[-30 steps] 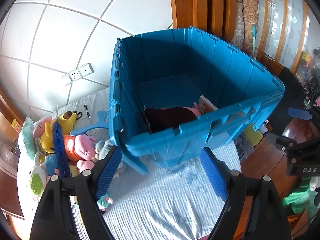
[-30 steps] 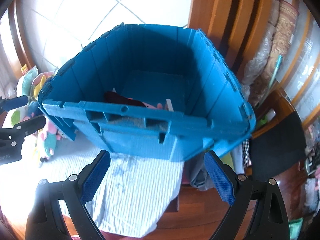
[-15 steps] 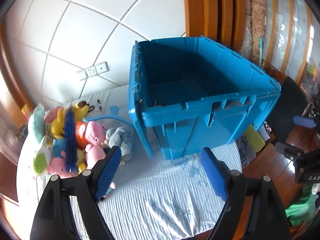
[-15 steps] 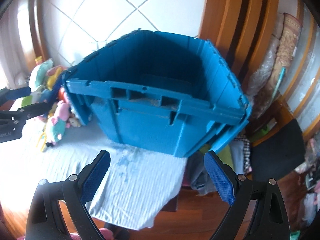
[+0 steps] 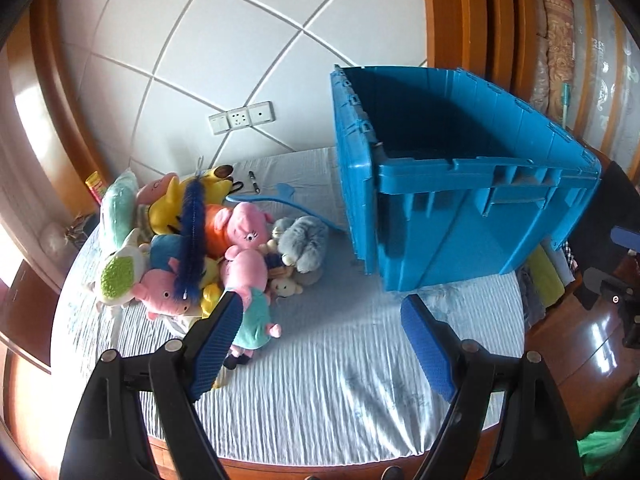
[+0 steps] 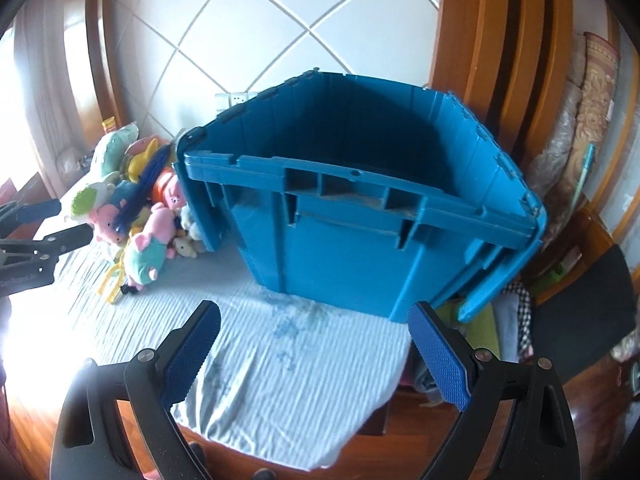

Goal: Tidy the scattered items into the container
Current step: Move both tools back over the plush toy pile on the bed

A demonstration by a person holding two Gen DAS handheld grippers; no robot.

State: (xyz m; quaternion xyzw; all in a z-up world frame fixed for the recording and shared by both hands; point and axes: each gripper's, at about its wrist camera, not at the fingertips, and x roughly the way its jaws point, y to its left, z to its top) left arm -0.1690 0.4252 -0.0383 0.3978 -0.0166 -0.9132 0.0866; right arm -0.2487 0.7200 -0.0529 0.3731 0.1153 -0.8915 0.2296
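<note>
A white wall crossed by diagonal grey tile lines [image 5: 224, 52], framed by orange-brown wood, backs a desk draped in a pale blue striped cloth [image 5: 340, 380]. A white socket strip [image 5: 241, 117] sits on the wall above the far edge of the cloth.

A large open-topped blue plastic crate [image 5: 452, 236] stands on the right part of the cloth; from these angles I cannot see what lies inside it. To its left, a heap of soft toys [image 5: 208, 248] rests on the cloth: pink pig plushes, a yellow plush, a grey furry one and a white-and-green one. A long dark blue fuzzy brush [image 5: 193, 236] lies across the top of the heap. A light blue plastic hanger [image 5: 280, 200] lies between the heap and the crate, with a black pen [image 5: 254, 181] just beyond it.

My left tool [image 5: 320, 344] hangs above the near cloth, its blue-padded fingers spread wide with nothing between them; the left finger overlaps the nearest pig plush in view. My right tool [image 6: 316, 356] is likewise spread wide and empty, in front of the crate's near wall.
</note>
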